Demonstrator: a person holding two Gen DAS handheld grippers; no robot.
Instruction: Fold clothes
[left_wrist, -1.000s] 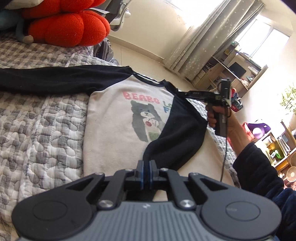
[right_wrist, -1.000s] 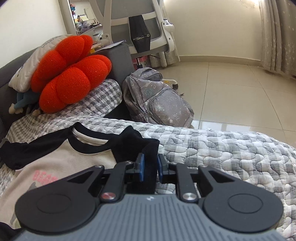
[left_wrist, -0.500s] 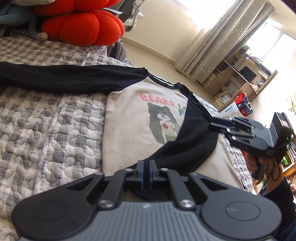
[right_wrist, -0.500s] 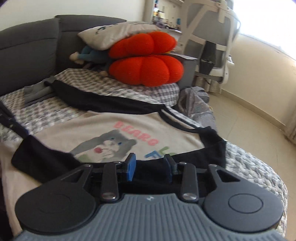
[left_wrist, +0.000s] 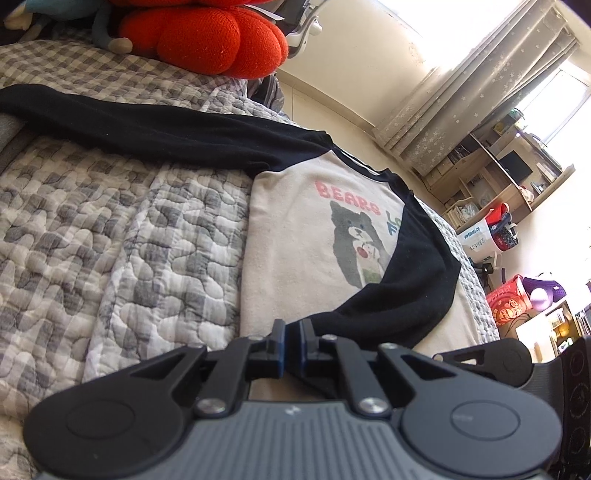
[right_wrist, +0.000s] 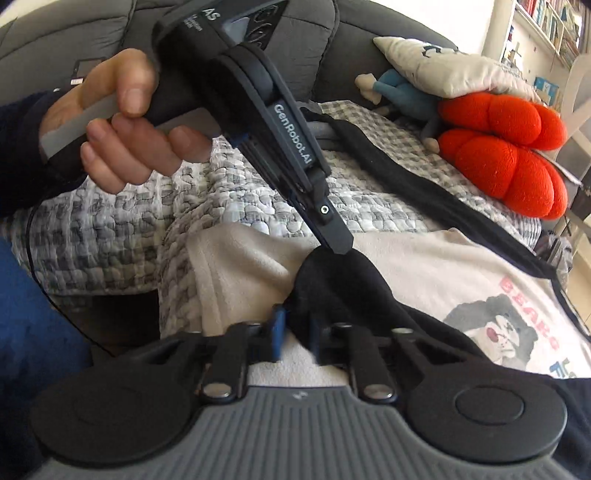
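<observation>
- The shirt (left_wrist: 306, 236) is lying flat on the quilt (left_wrist: 110, 229), cream body with black sleeves and a bear print (left_wrist: 356, 243) facing up.
- One black sleeve (left_wrist: 413, 280) is lying folded across the chest, partly covering the print; the other sleeve (left_wrist: 147, 125) is stretching straight out over the quilt.
- The left gripper (left_wrist: 291, 345) is sitting pinched down on the cuff end of the folded sleeve, jaws nearly together with black fabric in the slot. From the right wrist view you can see its tip (right_wrist: 338, 245) pressing right into the bunched cuff (right_wrist: 332, 280), with a hand (right_wrist: 122, 122) wrapped round the handle.
- The right gripper (right_wrist: 295, 338) is hanging just beside that same bunch of black fabric. Its jaws have just been closing, and black cloth is sitting between the blue pads (right_wrist: 277, 334), so it looks like it's clamping the sleeve too, though that side is blurry.
- Further out: a red cushion (right_wrist: 506, 155) is sitting at the far end of the quilt, with a blue plush toy (right_wrist: 399, 88) and a pale pillow (right_wrist: 443, 70) behind it.
- Curtains (left_wrist: 461, 107) and shelves (left_wrist: 509, 173) are showing past the bed.
</observation>
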